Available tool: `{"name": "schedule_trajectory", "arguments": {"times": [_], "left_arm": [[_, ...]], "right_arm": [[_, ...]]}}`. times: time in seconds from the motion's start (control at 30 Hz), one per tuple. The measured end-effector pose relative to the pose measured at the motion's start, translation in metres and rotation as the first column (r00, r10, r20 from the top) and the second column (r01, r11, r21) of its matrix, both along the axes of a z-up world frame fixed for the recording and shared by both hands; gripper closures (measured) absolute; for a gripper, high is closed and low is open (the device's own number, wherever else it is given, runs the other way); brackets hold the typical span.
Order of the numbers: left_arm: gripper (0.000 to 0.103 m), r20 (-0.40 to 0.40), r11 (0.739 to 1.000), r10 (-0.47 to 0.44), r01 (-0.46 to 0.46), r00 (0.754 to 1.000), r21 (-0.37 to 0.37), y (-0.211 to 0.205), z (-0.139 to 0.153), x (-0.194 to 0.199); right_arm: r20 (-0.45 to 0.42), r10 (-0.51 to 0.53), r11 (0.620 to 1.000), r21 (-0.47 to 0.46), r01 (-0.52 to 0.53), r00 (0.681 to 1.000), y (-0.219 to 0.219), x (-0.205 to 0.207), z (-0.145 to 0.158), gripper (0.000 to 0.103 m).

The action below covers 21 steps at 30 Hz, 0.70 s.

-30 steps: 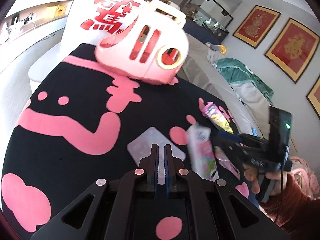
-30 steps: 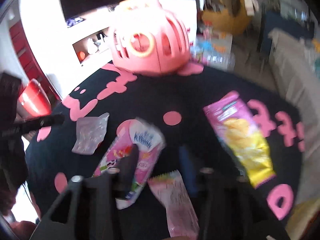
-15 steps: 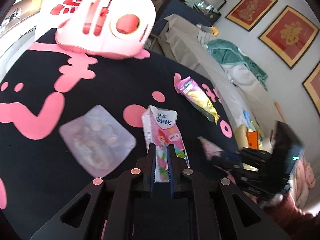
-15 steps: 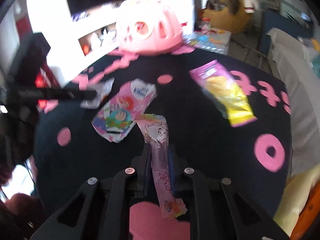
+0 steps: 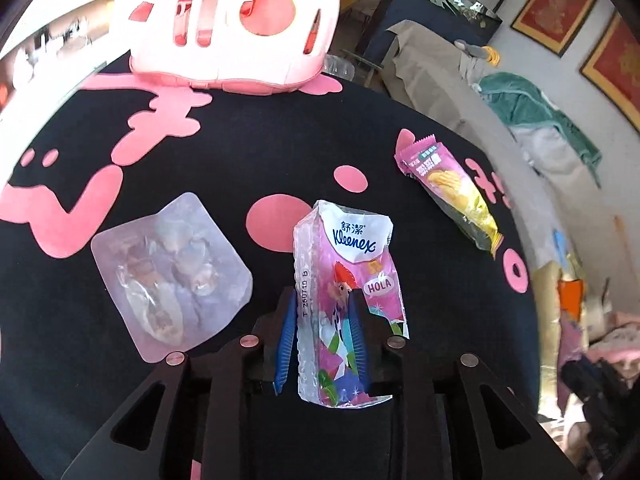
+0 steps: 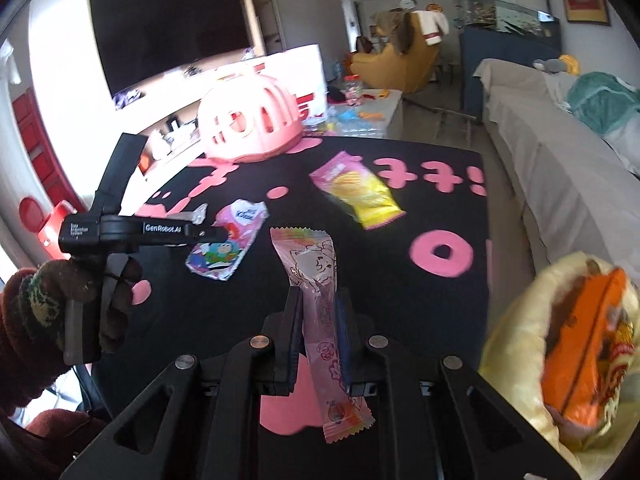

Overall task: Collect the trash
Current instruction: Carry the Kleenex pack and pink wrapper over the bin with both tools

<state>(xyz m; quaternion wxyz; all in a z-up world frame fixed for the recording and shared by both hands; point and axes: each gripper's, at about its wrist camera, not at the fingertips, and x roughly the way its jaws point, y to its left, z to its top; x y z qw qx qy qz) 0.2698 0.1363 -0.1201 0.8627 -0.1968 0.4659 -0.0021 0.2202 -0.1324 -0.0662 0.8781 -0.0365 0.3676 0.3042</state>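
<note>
We find the right gripper (image 6: 318,320) clamped on a pink wrapper (image 6: 316,280), lifted off the table (image 6: 400,280). The left gripper (image 5: 322,316) is opening astride the tissue pack (image 5: 348,280) (pads not pressing). Next, we judge: close, lift, bin both.

Kleenex packet (image 5: 352,300): lower part partly masked by the blue pads (image 5: 286,340).
Pink basket (image 5: 228,20): top cut off by the frame edge.
Long pink wrapper (image 6: 320,300): print too faint to read.
Orange packet (image 6: 588,352): blurred, possibly inside a yellow bag (image 6: 516,344).
Left hand (image 6: 80,304): gloved, sleeve cropped at the edge.
</note>
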Motion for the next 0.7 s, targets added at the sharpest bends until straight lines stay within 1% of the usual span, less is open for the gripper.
{"name": "schedule_trajectory", "arguments": {"times": [0.1,0.17,0.2,0.23,0.3,0.4,0.47,0.53,0.57,0.63,0.7], "left_arm": [[0.078,-0.01,1.0,0.028,-0.028,1.0,0.008,-0.004,0.0,-0.003],[0.094,-0.022,1.0,0.026,-0.026,0.999,-0.01,-0.008,0.001,-0.003],[0.094,-0.021,1.0,0.016,-0.017,1.0,-0.026,-0.01,0.003,-0.005],[0.094,-0.012,1.0,0.011,-0.011,1.0,-0.025,-0.013,0.007,-0.007],[0.095,0.034,1.0,-0.011,0.011,0.999,0.012,-0.026,0.024,-0.013],[0.096,0.112,0.997,-0.05,0.043,0.992,0.065,-0.045,0.055,-0.023],[0.096,0.164,0.992,-0.081,0.064,0.983,0.105,-0.061,0.075,-0.031],[0.096,0.217,0.983,-0.13,0.097,0.968,0.154,-0.082,0.098,-0.041],[0.096,0.231,0.98,-0.147,0.11,0.962,0.167,-0.088,0.104,-0.043],[0.096,0.266,0.969,-0.203,0.153,0.942,0.196,-0.112,0.121,-0.05],[0.096,0.284,0.96,-0.247,0.193,0.927,0.205,-0.13,0.131,-0.055]], "right_arm": [[-0.004,-0.038,0.998,0.039,0.038,0.999,-0.013,-0.002,0.002,0.089],[0.009,-0.058,0.997,0.053,0.057,0.998,-0.019,-0.005,0.006,0.089],[0.015,-0.063,0.996,0.059,0.062,0.998,-0.022,-0.006,0.008,0.089],[0.024,-0.068,0.995,0.068,0.066,0.997,-0.025,-0.008,0.012,0.089],[0.044,-0.074,0.994,0.083,0.071,0.996,-0.032,-0.011,0.019,0.089],[0.074,-0.094,0.99,0.112,0.086,0.993,-0.045,-0.014,0.033,0.089],[0.089,-0.113,0.986,0.131,0.1,0.99,-0.054,-0.017,0.041,0.089],[0.113,-0.14,0.982,0.145,0.123,0.984,-0.066,-0.02,0.051,0.089],[0.122,-0.15,0.98,0.147,0.132,0.981,-0.07,-0.021,0.054,0.089],[0.145,-0.186,0.975,0.152,0.164,0.972,-0.085,-0.025,0.063,0.089],[0.157,-0.214,0.969,0.155,0.19,0.964,-0.098,-0.028,0.068,0.089]]}}
